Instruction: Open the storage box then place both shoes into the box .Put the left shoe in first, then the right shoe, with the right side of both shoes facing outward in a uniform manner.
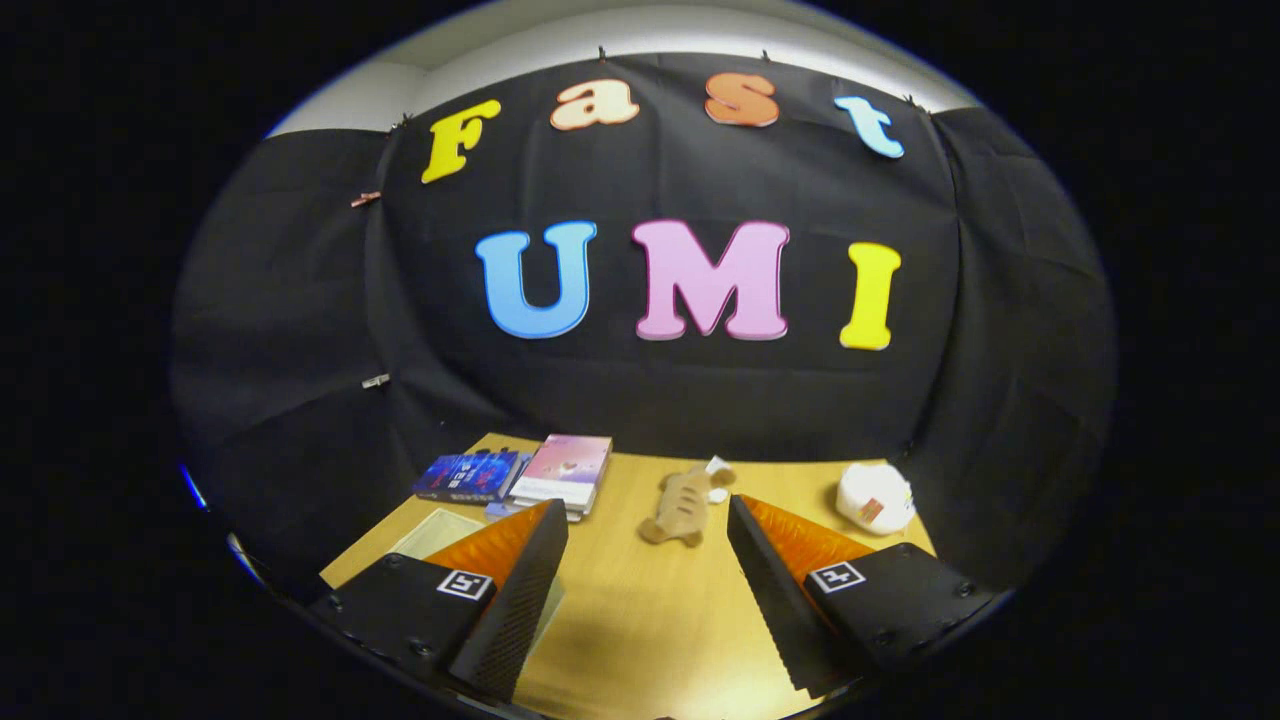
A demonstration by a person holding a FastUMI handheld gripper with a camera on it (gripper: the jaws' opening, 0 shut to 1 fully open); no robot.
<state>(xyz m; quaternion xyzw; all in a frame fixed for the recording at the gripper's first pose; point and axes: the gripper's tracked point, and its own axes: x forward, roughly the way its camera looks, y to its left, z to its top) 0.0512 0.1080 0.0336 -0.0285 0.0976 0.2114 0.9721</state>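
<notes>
The jaws (648,520) are open wide. Nothing is between them but bare tabletop (640,620). They hold nothing and hang a bit above the wood.

The tabletop is light brown wood. It sits in front of the black cloth wall.

Just ahead of the fingers, and a little toward the right one, lies a small tan thing (685,505). It is long and soft looking, with darker stripes across it and a white bit at its far end. It may be one of the shoes or it may be a soft toy; it is too small here to be sure. It lies flat on the wood, tilted so one end points to the wall.

Past the right finger, near the far corner of the tabletop, sits a round white thing (874,497). It has a small red and yellow patch on its side. What it is cannot be told.

Past the left finger lie some books. A dark blue book (470,476) lies flat near the wall. Right beside it is a stack of books (562,472) with a pink cover on top. The two touch or nearly touch.

Next to the left finger, partly hidden behind it, lies a flat, clear, pale thing (435,532) with a see-through edge. It could be the storage box or its lid, but that cannot be told for sure.
</notes>
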